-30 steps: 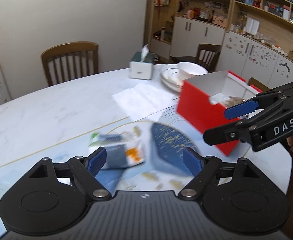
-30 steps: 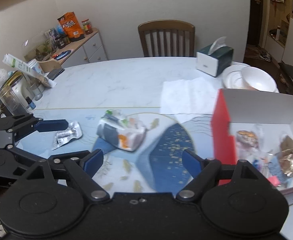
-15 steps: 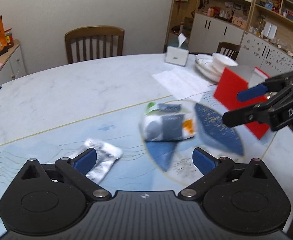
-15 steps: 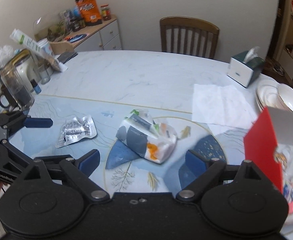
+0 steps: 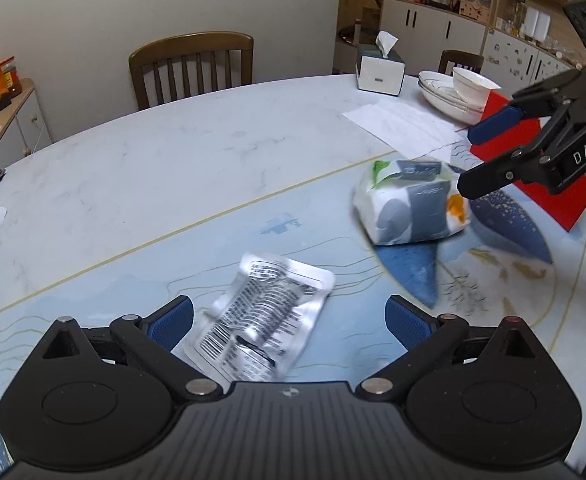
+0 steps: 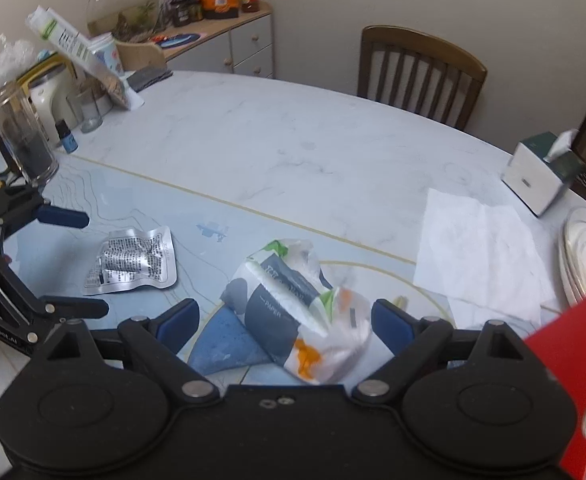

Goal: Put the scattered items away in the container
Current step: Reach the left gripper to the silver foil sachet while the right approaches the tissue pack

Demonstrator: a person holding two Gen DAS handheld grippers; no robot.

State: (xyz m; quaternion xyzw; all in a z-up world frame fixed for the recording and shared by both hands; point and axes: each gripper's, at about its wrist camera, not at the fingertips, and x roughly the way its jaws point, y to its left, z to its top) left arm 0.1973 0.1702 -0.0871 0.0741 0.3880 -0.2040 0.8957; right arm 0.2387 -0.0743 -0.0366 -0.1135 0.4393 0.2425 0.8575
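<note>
A silver foil packet (image 5: pixel 261 314) lies flat on the table between the open fingers of my left gripper (image 5: pixel 289 320); it also shows in the right wrist view (image 6: pixel 133 262). A white, grey and orange tissue pack (image 6: pixel 297 316) lies between the open fingers of my right gripper (image 6: pixel 285 320); it also shows in the left wrist view (image 5: pixel 411 212). The red box (image 5: pixel 533 160) stands at the right, with its corner in the right wrist view (image 6: pixel 565 380). Both grippers are empty.
A white paper sheet (image 6: pixel 481 248), a tissue box (image 6: pixel 541 180) and stacked white dishes (image 5: pixel 453 92) sit at the far right. Jars, a glass and cartons (image 6: pixel 33 120) crowd the table's left end. Wooden chairs (image 5: pixel 191 68) stand behind the table.
Both grippers have swung left, away from the red box. The left gripper has closed in over the foil packet, the right one over the tissue pack.
</note>
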